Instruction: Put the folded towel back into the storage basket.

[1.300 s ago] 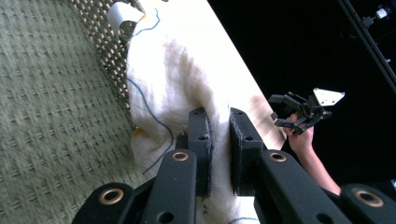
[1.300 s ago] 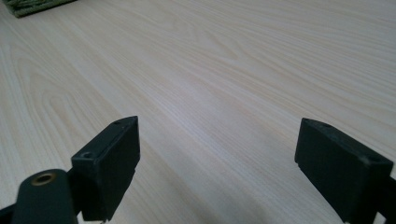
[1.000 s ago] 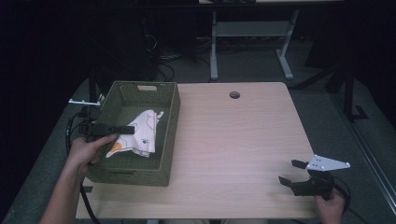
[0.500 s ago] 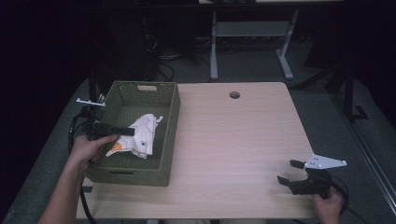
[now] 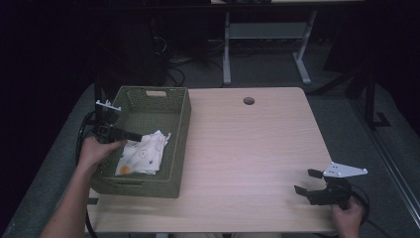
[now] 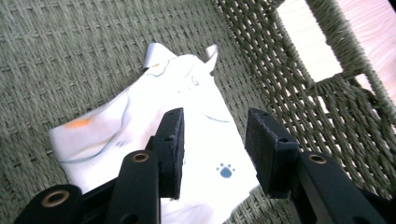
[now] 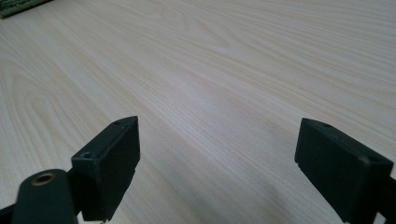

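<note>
Cloth [image 6: 154, 135] lies dropped in the basket [image 5: 181, 124]; left tool [image 6: 212, 149] has just been opening, jaws parted, empty; next, withdraw toward seven o'clock.

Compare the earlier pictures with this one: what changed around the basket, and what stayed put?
The left claw has just been opening and has let go of the white printed cloth, which dropped from its raised, bunched shape to lie flatter on the floor of the green woven basket. Nothing is pinched between the pads now. The right claw stayed open at the table's near right corner, and the basket did not shift.
</note>
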